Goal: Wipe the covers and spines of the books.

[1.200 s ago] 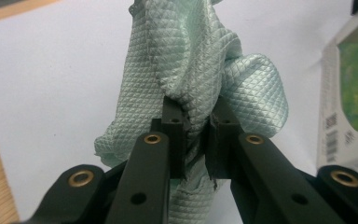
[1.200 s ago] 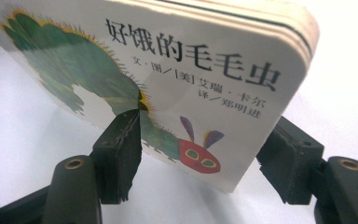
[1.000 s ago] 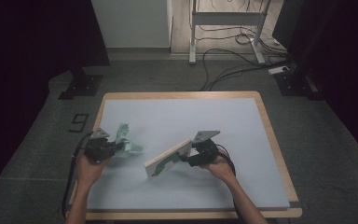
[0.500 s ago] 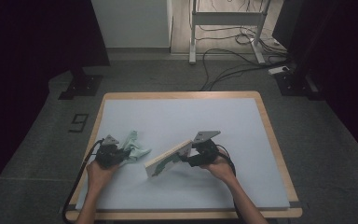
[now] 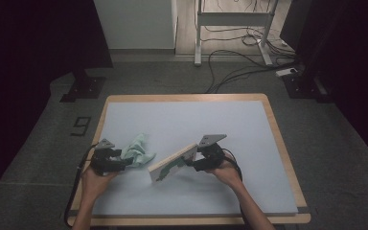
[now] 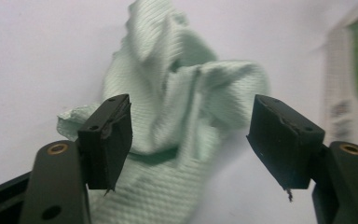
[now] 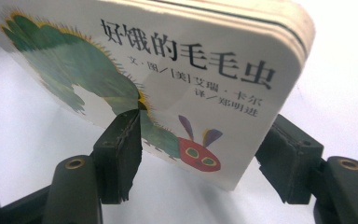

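Note:
A crumpled pale green cloth (image 5: 137, 146) lies on the light blue table top (image 5: 196, 120), left of centre. My left gripper (image 5: 124, 163) sits at its near-left edge. In the left gripper view its jaws have just been opening, and my left gripper (image 6: 193, 140) stands open with the cloth (image 6: 182, 88) loose between the pads. My right gripper (image 5: 194, 163) is shut on a white board book (image 5: 172, 164) and holds it tilted up off the table. In the right gripper view my right gripper (image 7: 200, 149) clamps the book (image 7: 168, 60), whose cover shows a green caterpillar.
The table has a wooden rim (image 5: 287, 143). Beyond its far edge a dark floor carries cables (image 5: 230, 62) and a metal stand (image 5: 230, 19). A black base plate (image 5: 84, 88) lies at the far left. The book's edge (image 6: 354, 70) shows right of the cloth.
The left gripper's jaws have gone from shut on the cloth to open, and the cloth now rests on the table. The left hand shifted slightly. The right hand and the book kept still.

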The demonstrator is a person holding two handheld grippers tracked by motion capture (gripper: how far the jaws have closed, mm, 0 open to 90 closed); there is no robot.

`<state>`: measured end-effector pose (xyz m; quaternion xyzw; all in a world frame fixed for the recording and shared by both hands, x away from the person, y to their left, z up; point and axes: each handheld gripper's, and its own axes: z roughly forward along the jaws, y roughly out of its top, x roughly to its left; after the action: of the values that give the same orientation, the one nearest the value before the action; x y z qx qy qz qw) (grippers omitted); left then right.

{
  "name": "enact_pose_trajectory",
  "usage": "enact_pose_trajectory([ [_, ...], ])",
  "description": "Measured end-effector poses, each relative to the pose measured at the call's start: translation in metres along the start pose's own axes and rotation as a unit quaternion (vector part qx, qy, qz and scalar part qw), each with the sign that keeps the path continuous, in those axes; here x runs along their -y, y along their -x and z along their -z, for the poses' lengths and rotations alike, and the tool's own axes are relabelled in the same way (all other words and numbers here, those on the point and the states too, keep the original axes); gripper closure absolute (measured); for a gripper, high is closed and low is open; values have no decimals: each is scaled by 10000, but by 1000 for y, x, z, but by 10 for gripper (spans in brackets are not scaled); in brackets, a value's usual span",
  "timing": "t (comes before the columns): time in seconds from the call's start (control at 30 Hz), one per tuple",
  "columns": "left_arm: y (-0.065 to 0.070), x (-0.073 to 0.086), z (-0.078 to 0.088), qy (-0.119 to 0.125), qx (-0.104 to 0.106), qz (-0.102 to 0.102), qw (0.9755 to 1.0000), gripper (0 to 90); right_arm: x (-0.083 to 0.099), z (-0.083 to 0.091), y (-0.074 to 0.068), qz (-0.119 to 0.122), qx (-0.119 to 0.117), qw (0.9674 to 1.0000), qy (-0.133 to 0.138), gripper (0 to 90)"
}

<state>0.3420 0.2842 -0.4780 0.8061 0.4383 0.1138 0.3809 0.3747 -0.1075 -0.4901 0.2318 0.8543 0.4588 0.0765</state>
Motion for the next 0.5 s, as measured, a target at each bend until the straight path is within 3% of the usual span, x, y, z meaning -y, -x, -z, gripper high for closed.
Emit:
enact_pose_trajectory([
  [0.27, 18, 3, 20, 122, 428, -96, 9990, 145, -1, -1, 0, 22, 10, 10000, -11, 335],
  [0.37, 27, 5, 23, 149, 597, -169, 9980, 130, -1, 0, 0, 27, 8, 10000, -13, 334],
  [0.5, 41, 7, 26, 150, 708, -387, 9966, 101, 0, 0, 0, 31, 5, 10000, -14, 335],
])
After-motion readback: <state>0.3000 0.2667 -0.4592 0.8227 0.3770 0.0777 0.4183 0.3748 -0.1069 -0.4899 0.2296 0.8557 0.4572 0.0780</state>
